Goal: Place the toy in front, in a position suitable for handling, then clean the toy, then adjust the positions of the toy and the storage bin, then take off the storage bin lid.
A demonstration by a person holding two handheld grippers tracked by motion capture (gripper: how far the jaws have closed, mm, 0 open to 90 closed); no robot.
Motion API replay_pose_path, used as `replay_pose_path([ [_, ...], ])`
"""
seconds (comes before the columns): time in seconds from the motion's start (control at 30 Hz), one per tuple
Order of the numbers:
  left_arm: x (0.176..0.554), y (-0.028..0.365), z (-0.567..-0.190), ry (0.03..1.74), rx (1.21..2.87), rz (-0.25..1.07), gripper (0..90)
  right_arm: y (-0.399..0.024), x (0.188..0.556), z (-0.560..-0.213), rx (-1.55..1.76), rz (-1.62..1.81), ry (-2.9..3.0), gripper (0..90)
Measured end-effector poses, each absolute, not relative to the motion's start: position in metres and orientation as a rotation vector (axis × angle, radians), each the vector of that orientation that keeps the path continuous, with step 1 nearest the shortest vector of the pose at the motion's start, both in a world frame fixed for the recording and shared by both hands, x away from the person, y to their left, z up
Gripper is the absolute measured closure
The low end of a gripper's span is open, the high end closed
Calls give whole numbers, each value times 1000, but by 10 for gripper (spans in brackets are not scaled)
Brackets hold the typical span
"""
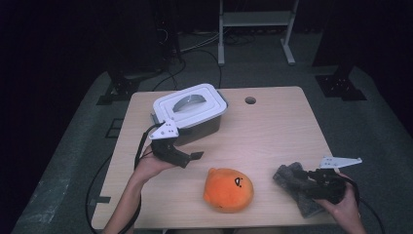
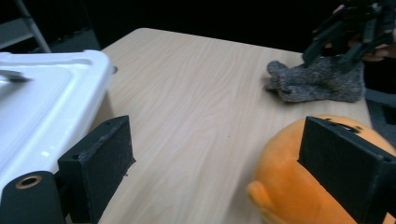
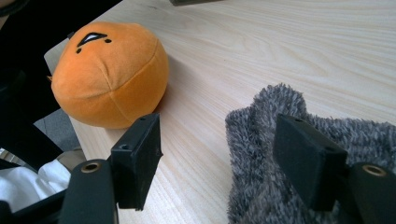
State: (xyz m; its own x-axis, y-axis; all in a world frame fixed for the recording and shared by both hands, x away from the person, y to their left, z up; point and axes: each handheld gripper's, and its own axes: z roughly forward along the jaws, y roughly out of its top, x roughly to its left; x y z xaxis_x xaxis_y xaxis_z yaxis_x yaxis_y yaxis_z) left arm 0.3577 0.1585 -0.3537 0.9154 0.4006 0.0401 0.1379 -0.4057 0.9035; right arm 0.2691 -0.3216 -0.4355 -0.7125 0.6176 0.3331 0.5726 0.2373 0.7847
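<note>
Grey sock under wide right jaws

Right gripper (image 3: 215, 168) spreads its jaws wide over the grey fuzzy sock (image 3: 299, 154) at the counter's (image 1: 272, 126) four o'clock. Left gripper (image 1: 187, 157), jaws also wide, holds nothing, between white lidded box (image 1: 190, 109) and orange plush toy (image 1: 228, 189).

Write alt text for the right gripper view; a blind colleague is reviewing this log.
The right gripper hangs open over the edge of a grey fuzzy cloth on a light wooden table. An orange plush toy sits beyond its left jaw.
</note>
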Motion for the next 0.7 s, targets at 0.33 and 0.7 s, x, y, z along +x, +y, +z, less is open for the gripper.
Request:
replay_pose_path([
  [0.33,369,169,-341,385,1988,330,88,-317,270,-435,1165,1497,2459,315],
  [0.7,389,178,-339,408,1982,357,88,-311,273,-434,1143,1506,2473,314],
])
